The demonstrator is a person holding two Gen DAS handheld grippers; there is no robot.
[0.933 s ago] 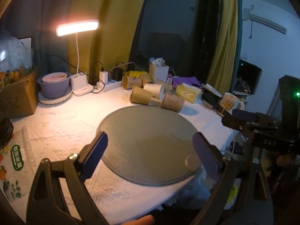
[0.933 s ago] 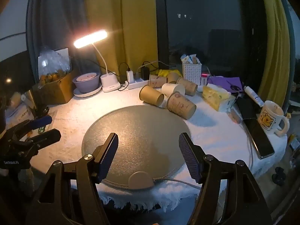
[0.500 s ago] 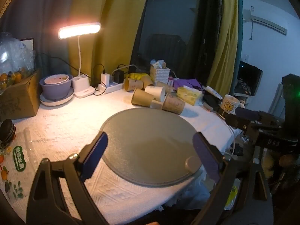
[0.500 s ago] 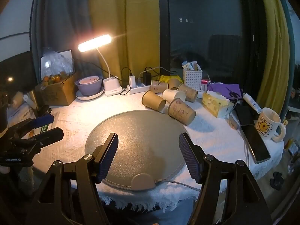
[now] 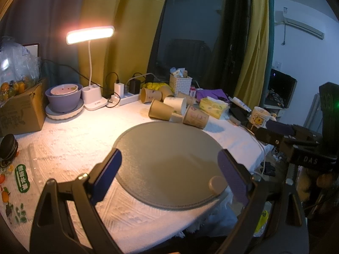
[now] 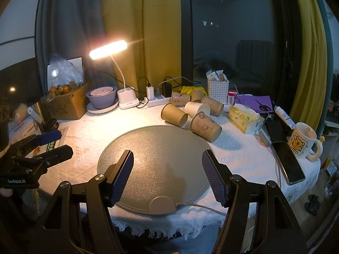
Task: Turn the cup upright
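Several paper cups lie on their sides at the far edge of a round grey mat (image 6: 156, 148). The nearest, a printed brown cup (image 6: 205, 127), lies with its base toward me; it also shows in the left wrist view (image 5: 196, 117). A plain brown cup (image 6: 174, 114) and a white cup (image 6: 197, 109) lie behind it. My right gripper (image 6: 167, 169) is open and empty above the mat's near edge. My left gripper (image 5: 169, 169) is open and empty over the mat's left side. Each gripper shows at the edge of the other's view.
A lit desk lamp (image 6: 125, 97), power strip (image 6: 159, 101), purple bowl on a plate (image 6: 101, 97) and cardboard box (image 6: 65, 103) stand at the back left. A white basket (image 6: 218, 91), tissue pack (image 6: 243, 116), phone (image 6: 288, 160) and mug (image 6: 303, 139) are at the right. The mat's cable (image 6: 201, 206) runs off the front.
Both grippers have pulled back and risen a little, so the table looks smaller and lower in both views. The jaws stay open. The cups have not moved.
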